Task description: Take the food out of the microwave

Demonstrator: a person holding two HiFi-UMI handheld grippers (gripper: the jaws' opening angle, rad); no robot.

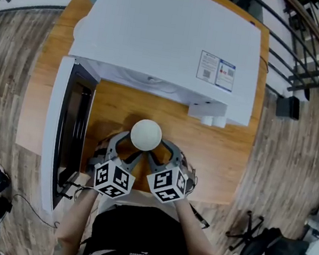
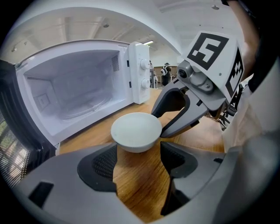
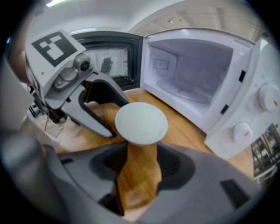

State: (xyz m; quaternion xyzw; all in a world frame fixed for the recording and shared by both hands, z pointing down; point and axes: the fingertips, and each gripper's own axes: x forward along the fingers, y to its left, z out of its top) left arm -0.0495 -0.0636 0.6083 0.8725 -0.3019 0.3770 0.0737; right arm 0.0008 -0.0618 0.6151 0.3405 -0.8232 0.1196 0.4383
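Observation:
A small white bowl (image 1: 145,135) is out of the microwave, over the wooden table in front of the open cavity. My left gripper (image 1: 128,149) holds it from the near left and my right gripper (image 1: 159,154) from the near right, their fingers wrapped round its sides. In the left gripper view the bowl (image 2: 136,131) sits between my jaw tips, with the right gripper's fingers (image 2: 181,124) against its far side. The right gripper view shows the same bowl (image 3: 141,123) at its tips. The bowl's top looks plain white. The microwave cavity (image 2: 78,92) is empty apart from its glass plate.
The white microwave (image 1: 174,36) stands at the back of the wooden table (image 1: 221,157), with its door (image 1: 57,131) swung open to the left beside my left gripper. Its control knobs (image 3: 267,96) are on the right. Office chairs and wood floor surround the table.

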